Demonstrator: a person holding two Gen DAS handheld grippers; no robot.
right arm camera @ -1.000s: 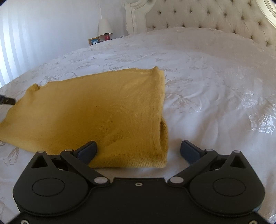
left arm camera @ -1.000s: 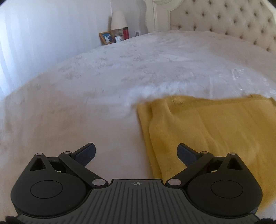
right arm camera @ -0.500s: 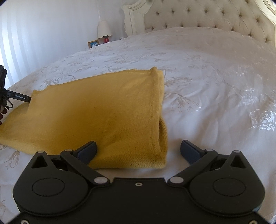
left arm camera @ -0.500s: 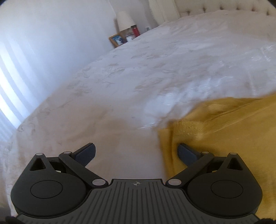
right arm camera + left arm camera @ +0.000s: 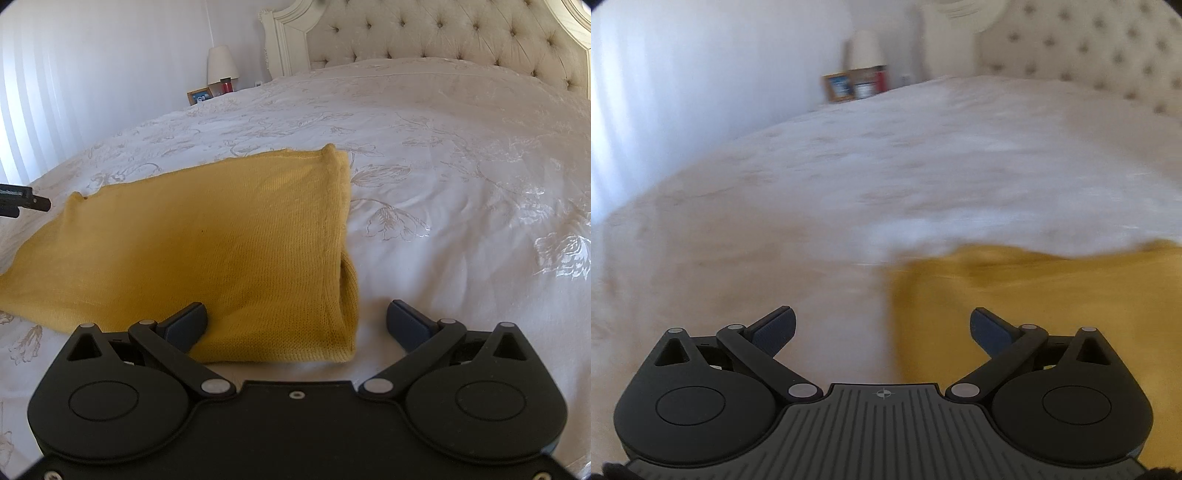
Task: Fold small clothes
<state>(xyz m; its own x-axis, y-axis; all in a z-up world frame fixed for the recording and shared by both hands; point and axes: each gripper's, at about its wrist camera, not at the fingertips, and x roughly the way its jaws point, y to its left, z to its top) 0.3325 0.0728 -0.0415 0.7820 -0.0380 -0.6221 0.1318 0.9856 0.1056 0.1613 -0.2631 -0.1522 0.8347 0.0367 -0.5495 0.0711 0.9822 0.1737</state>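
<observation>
**Me:** Hand-held gripper on my right [image 5: 295,317] is spread wide and pinching nothing, and so is my left hand-held gripper [image 5: 882,325]. Both hang low over the bed [image 5: 461,155], 1 at each end of the yellow knit garment [image 5: 207,251].

**Helper:** Where does the garment lie?

**Me:** Flat on the white bedspread, already doubled over, I judge, since I see 2 layers at its right edge. In the right view its near right corner [image 5: 343,350] sits between my spread fingers, with the left fingertip [image 5: 188,321] over the cloth. In the left view, which is blurred, the garment's left edge [image 5: 897,314] runs up between the fingers.

**Helper:** How will it handle?

**Me:** Light and soft, I'd say: a loose knit that sags, stretches and drapes, with no stiffness to hold a shape. It should not slip much against the pads, but the layers may slide apart, and the embroidered bedspread may get caught in the pinch with it.

**Helper:** Where would you take hold?

**Me:** At the corners, catching both layers together, 1 corner per hand-held gripper, so the edge lifts straight. Whether my left is touching cloth, I cannot tell.
</observation>
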